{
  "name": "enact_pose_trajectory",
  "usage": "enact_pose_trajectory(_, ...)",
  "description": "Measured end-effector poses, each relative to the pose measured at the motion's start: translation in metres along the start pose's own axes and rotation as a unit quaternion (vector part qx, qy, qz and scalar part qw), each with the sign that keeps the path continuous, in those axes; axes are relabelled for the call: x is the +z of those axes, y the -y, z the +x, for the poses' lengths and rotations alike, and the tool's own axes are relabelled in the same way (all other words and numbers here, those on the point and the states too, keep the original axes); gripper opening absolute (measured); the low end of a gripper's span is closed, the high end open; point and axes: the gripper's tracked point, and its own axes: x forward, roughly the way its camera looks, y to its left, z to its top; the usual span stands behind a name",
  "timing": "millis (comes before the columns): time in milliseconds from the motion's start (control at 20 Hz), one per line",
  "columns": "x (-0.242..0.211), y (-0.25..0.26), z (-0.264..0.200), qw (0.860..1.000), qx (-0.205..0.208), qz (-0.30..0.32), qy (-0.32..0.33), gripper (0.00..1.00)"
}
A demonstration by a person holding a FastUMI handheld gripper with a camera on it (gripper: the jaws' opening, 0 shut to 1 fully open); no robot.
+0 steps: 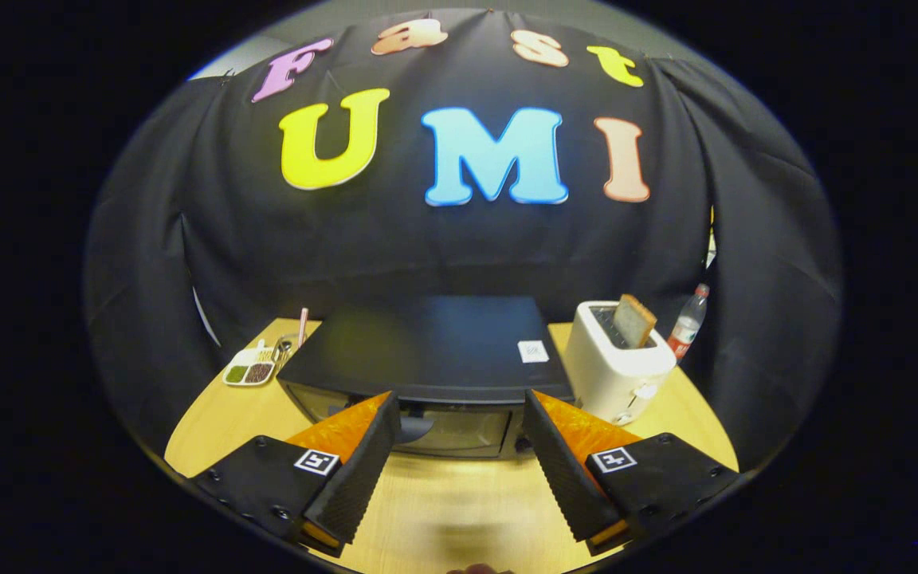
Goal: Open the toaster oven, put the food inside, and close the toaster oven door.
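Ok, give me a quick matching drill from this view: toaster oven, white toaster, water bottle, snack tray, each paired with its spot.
Things:
1. toaster oven
2. white toaster
3. water bottle
4. snack tray

Places:
A. behind the toaster
B. just ahead of the open gripper, door shut
C. far side of the oven from the toaster
D. beside the oven, bread slice sticking up

Pairs: 1-B, 2-D, 3-A, 4-C

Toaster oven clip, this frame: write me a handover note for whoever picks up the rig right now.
Claw: open, holding nothing, fingers spread just ahead of the toaster oven, aimed at its front.
Toaster oven: on the wooden table, door appears shut.
Food: a slice of toast stands in the white toaster beside the oven; a small dish with food sits on the other side.
Done: nothing visible.
Left: open the door, put food inside, close the door.
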Motion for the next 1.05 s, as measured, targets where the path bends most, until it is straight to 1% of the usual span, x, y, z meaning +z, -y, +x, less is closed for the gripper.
enact_pose_trajectory(100,0.016,0.018,-0.022,0.999,-0.016,-0.004,0.032,0.99)
enact_pose_trajectory(250,0.031,0.051,-0.056,0.996,-0.043,0.011,0.083,0.99)
enact_pose_trajectory(400,0.026,0.084,-0.089,0.993,-0.063,0.025,0.096,0.98)
enact_pose_trajectory(550,0.024,0.107,-0.107,0.991,-0.081,0.024,0.105,0.99)
enact_pose_trajectory(750,0.021,0.113,-0.119,0.991,-0.080,0.033,0.102,0.99)
enact_pose_trajectory(1050,0.025,0.106,-0.129,0.991,-0.065,0.044,0.108,0.99)
